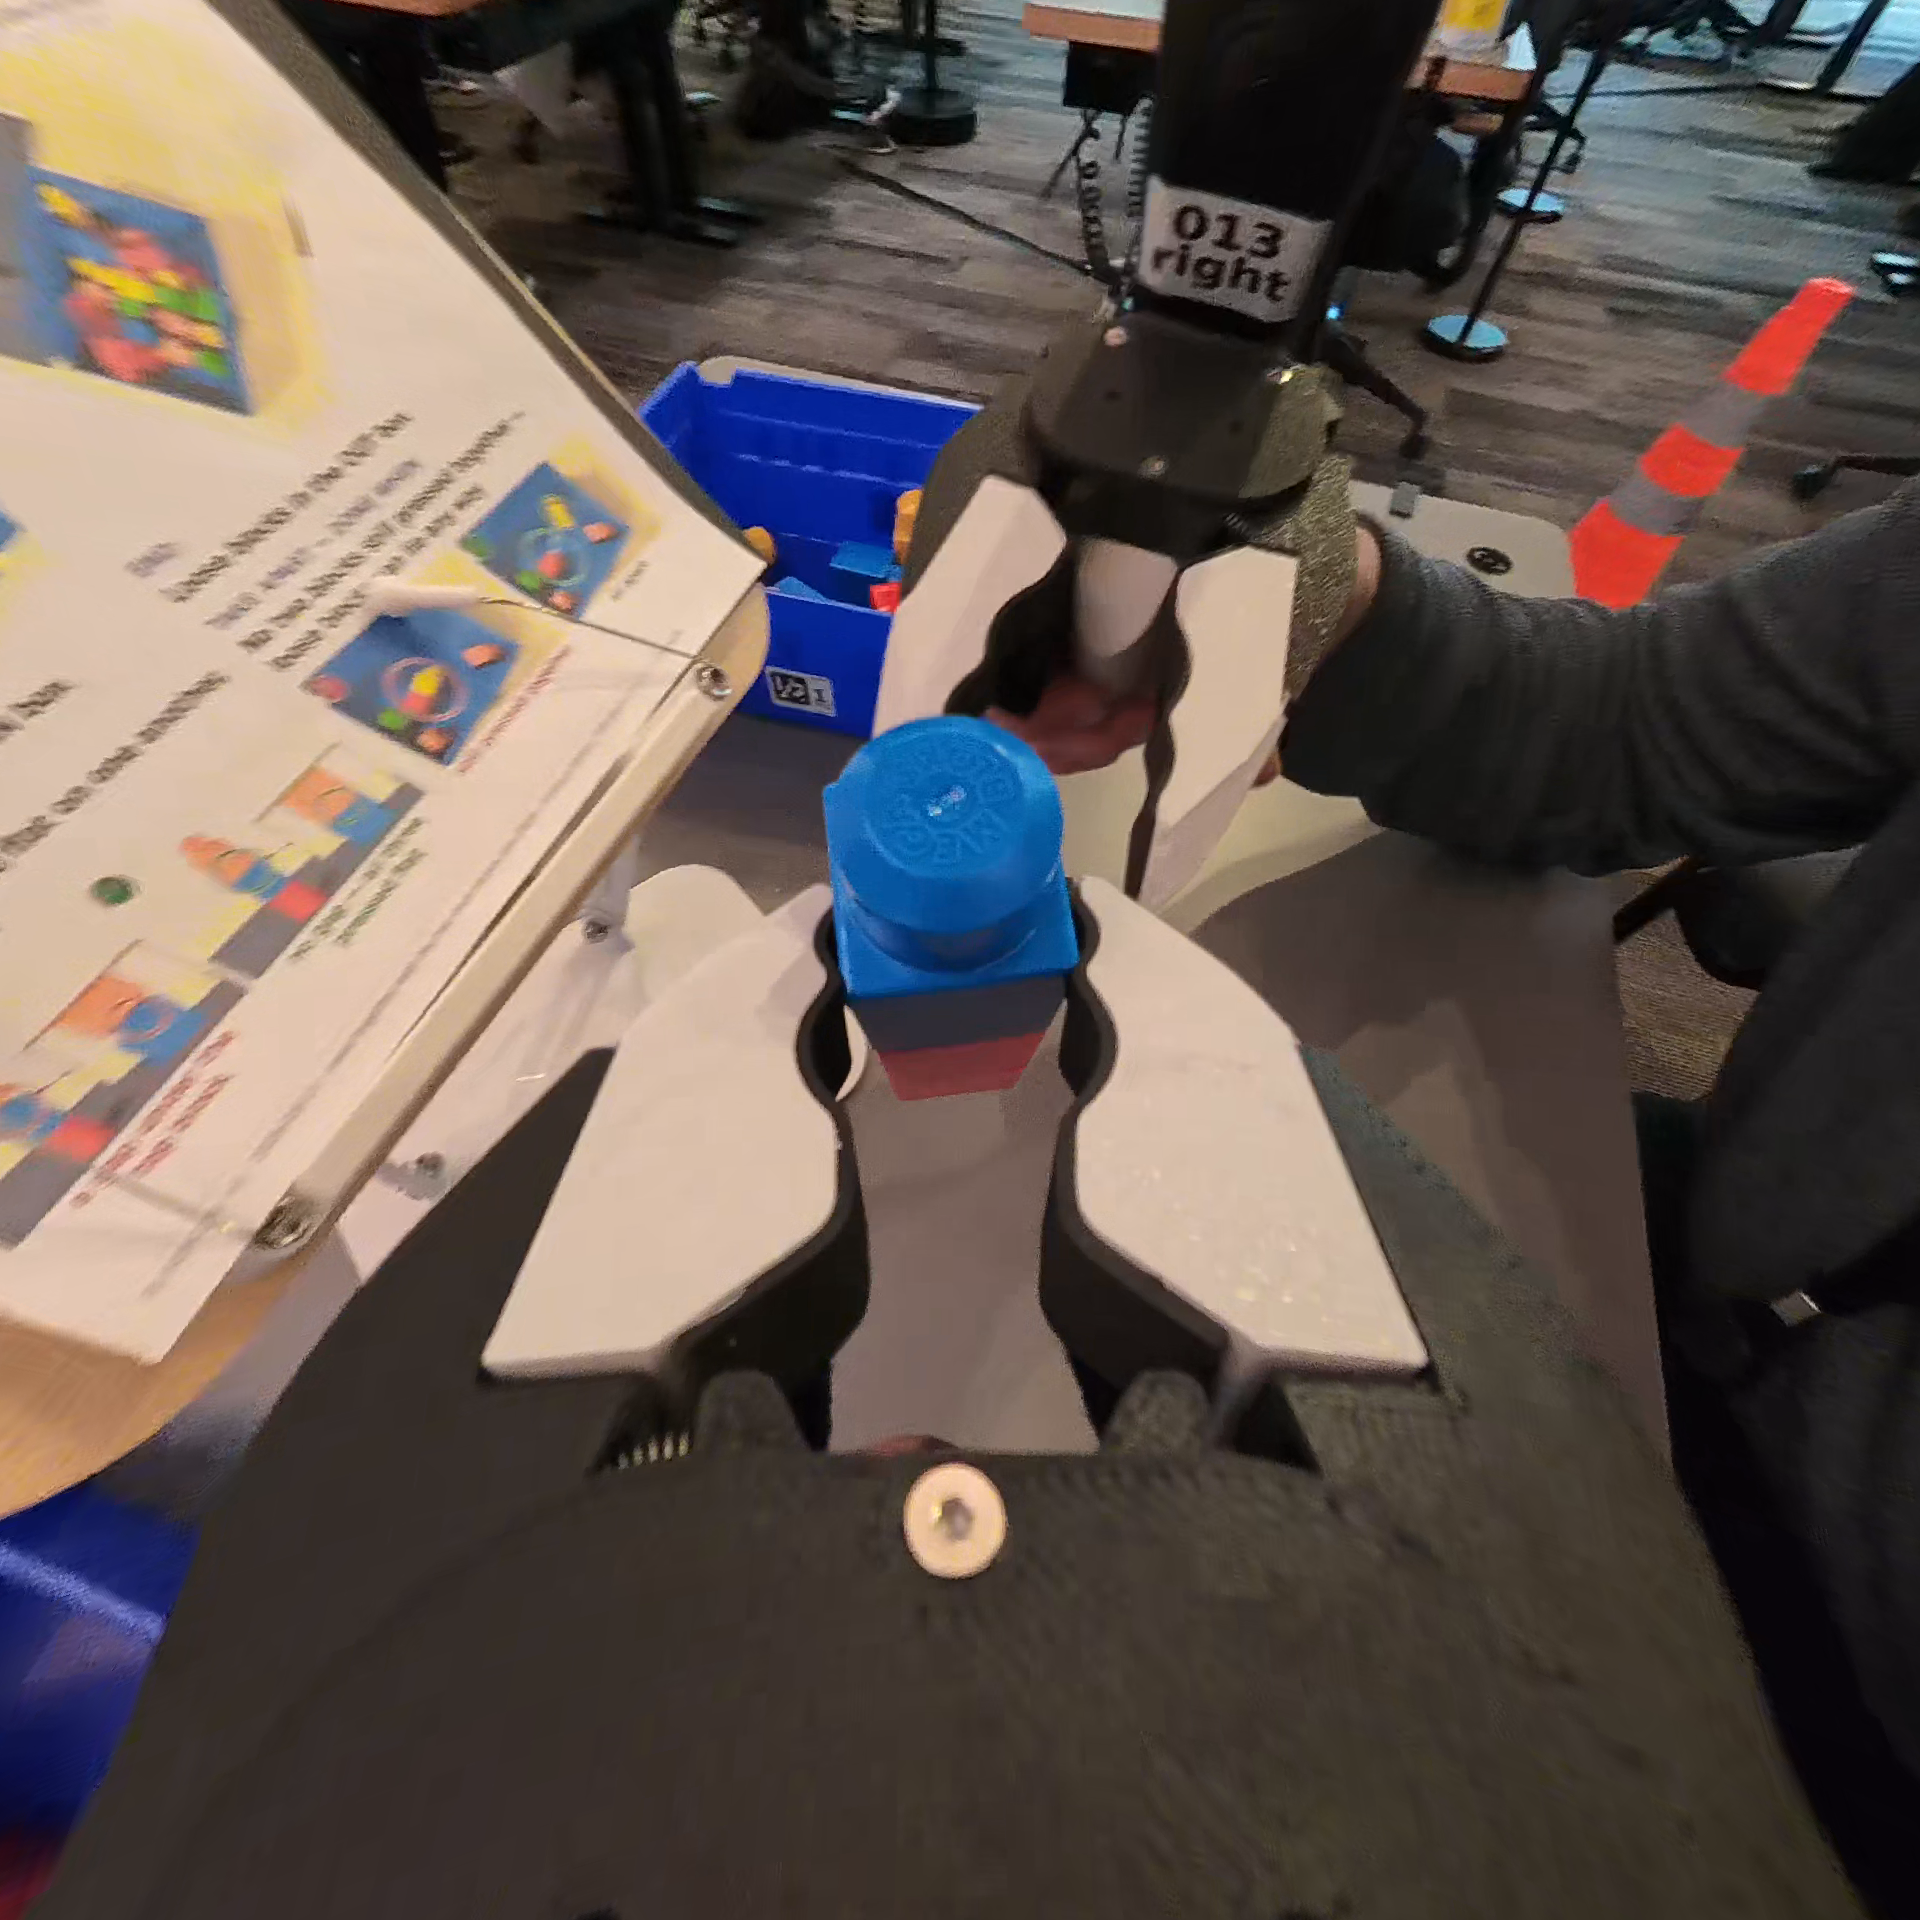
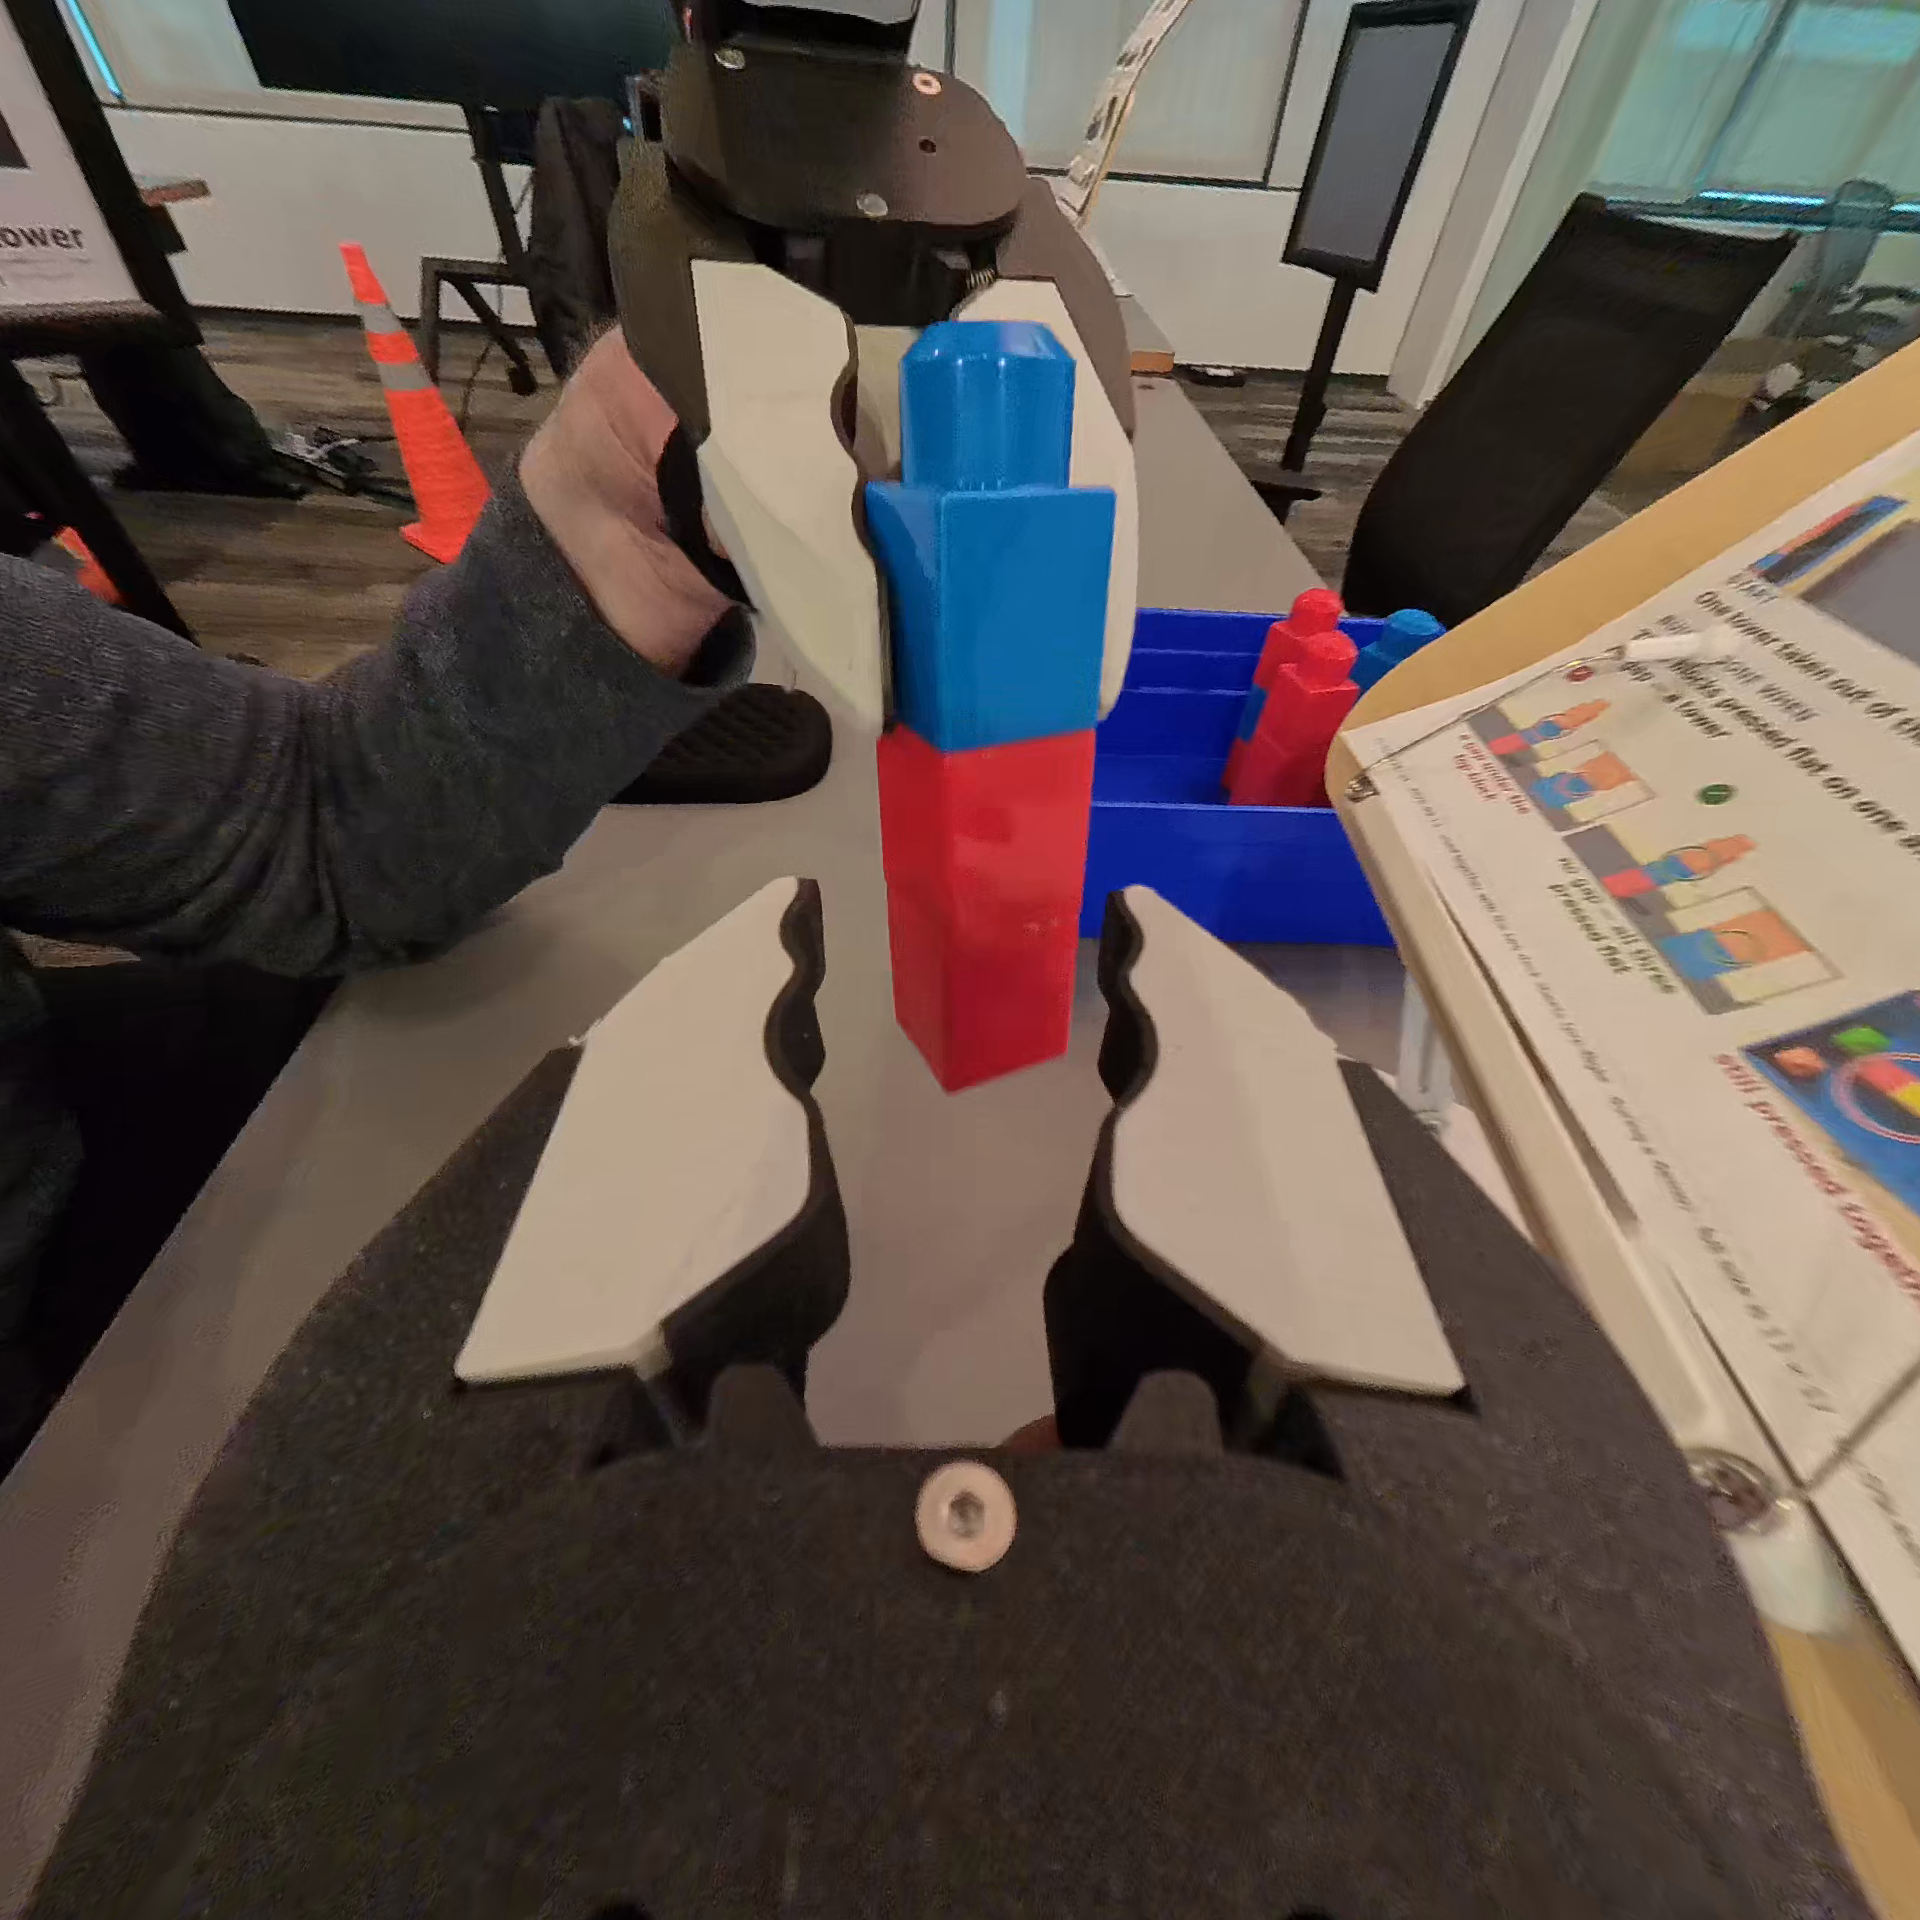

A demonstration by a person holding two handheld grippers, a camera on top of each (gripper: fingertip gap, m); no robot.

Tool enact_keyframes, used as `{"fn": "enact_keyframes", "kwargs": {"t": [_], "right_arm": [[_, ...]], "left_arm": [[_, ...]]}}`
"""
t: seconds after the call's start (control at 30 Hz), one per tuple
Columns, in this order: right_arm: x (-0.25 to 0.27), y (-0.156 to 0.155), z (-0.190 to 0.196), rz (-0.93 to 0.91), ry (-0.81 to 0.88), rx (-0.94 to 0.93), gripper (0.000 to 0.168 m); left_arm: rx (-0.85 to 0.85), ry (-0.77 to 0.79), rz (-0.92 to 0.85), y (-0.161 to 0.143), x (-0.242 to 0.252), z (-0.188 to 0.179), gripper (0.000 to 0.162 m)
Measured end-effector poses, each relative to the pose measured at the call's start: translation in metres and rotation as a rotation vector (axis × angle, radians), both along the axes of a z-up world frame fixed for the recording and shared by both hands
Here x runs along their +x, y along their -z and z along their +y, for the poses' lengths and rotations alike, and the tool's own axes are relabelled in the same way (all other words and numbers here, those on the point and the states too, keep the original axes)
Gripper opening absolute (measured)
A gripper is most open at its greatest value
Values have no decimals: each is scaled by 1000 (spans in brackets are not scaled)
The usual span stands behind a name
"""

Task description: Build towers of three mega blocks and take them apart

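A tower of three blocks, a blue block on top of two red ones, stands upright over the grey table. My left gripper is shut on the blue top block; the right wrist view shows it coming in from behind. My right gripper is open, its tips on either side of the lowest red block without touching it. It also shows in the left wrist view, beyond the tower. I cannot tell whether the tower's base touches the table.
A blue bin holding red and blue towers sits behind the tower. Another blue bin with loose blocks is at the table's far end. A tilted board with an instruction sheet stands close beside. An orange cone is on the floor. Only a small space, under 4 cm, lies between the two pairs of fingers.
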State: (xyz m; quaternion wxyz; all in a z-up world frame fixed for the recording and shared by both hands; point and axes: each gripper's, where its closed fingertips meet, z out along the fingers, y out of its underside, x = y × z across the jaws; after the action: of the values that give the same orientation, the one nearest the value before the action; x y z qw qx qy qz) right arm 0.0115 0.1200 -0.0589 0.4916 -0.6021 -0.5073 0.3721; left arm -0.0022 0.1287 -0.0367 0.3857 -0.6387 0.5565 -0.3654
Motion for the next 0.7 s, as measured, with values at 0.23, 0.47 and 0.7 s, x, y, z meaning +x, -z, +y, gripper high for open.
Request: {"fn": "enact_keyframes", "kwargs": {"t": [0.23, 0.47, 0.7], "right_arm": [[-3, 6, -4, 3, -50, -34, 28], [-2, -1, -6, 59, -75, -46, 41], [2, -11, -4, 108, -63, -58, 34]], "left_arm": [[-10, 75, -37, 0, 18, -12, 36], [-26, 139, -82, -2, 26, -20, 36], [-33, 135, -148, -9, 27, -16, 43]]}}
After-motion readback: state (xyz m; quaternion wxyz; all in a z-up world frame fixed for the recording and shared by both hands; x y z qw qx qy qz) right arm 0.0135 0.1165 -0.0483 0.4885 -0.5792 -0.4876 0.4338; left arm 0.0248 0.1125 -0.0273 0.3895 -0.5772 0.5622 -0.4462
